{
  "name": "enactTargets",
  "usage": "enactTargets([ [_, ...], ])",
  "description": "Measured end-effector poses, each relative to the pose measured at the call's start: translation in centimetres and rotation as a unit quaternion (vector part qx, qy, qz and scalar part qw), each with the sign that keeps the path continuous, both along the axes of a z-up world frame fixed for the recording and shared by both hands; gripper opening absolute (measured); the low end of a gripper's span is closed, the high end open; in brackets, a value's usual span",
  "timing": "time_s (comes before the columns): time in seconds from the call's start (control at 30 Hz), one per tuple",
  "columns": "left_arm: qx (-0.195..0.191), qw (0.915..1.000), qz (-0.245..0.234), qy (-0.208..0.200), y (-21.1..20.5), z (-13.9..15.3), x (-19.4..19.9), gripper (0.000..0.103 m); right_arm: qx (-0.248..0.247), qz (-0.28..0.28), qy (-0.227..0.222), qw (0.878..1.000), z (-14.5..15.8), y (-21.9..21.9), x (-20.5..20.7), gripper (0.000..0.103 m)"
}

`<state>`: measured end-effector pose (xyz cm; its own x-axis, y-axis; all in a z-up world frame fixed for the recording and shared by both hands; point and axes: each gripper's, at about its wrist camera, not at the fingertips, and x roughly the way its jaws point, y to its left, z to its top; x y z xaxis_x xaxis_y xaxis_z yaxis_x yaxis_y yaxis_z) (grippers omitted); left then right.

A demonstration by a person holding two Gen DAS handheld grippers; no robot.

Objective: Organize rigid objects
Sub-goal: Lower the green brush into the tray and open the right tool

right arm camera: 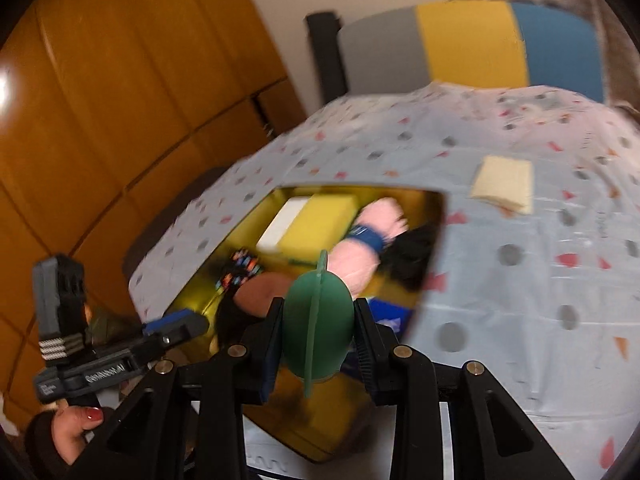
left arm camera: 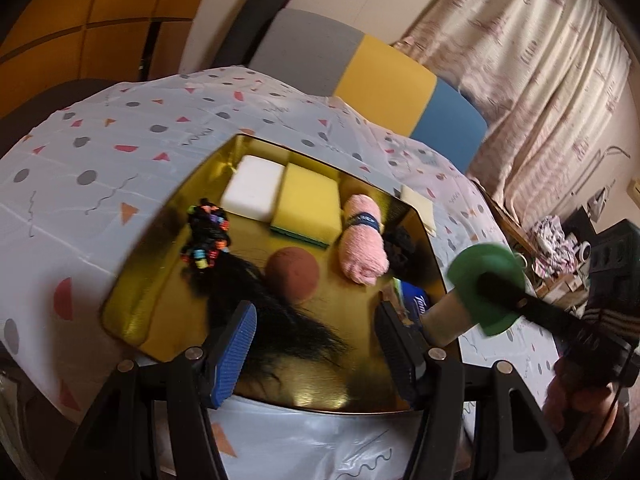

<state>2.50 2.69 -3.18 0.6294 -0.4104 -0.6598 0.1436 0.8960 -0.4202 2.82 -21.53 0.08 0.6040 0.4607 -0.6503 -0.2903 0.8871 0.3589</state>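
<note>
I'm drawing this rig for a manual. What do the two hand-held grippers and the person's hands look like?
Both are black plastic frames with brass-coloured pivot pins. The left hand-held gripper has ribbed pads, one blue and one black. In the right wrist view its grey body carries white printed lettering and a white-striped block. The right hand-held gripper has blue-edged pads. The left hand shows red nail polish and a dark sleeve.

You see the tray [left arm camera: 434, 264] on the table [left arm camera: 80, 184]; in it, two sponges [left arm camera: 308, 204] sit at the back, the rolled towel [left arm camera: 362, 248] to their right, the ball [left arm camera: 292, 274] in front.
</note>
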Motion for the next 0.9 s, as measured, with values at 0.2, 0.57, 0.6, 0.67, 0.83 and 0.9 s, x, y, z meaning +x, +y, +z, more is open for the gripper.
enactTargets([
  [0.2,0.001,0.9997,0.026,-0.002,2.1,0.1,-0.6,0.062,-0.015,0.050,0.051,0.997,-2.7,3.9,1.6,0.034],
  [0.57,-0.002,0.9994,0.033,-0.001,2.8,0.0,-0.7,0.062,-0.012,0.033,0.020,0.999,-1.9,4.2,3.1,0.055],
  [0.6,-0.002,0.9995,0.032,-0.001,2.7,0.0,-0.7,0.062,-0.009,0.025,0.015,1.000,-1.6,3.8,3.0,0.057],
  [0.67,-0.002,0.9995,0.032,0.002,2.6,-0.2,-0.7,0.062,-0.006,0.004,0.004,1.000,-1.0,2.7,2.6,0.059],
  [0.83,-0.002,0.9996,0.026,0.006,2.0,-0.3,-0.7,0.062,0.016,-0.038,0.002,0.999,-0.5,-0.4,1.9,0.062],
  [0.9,0.001,0.9998,0.019,0.007,1.5,-0.3,-0.7,0.062,0.026,-0.054,0.008,0.998,-0.8,-1.6,1.7,0.063],
])
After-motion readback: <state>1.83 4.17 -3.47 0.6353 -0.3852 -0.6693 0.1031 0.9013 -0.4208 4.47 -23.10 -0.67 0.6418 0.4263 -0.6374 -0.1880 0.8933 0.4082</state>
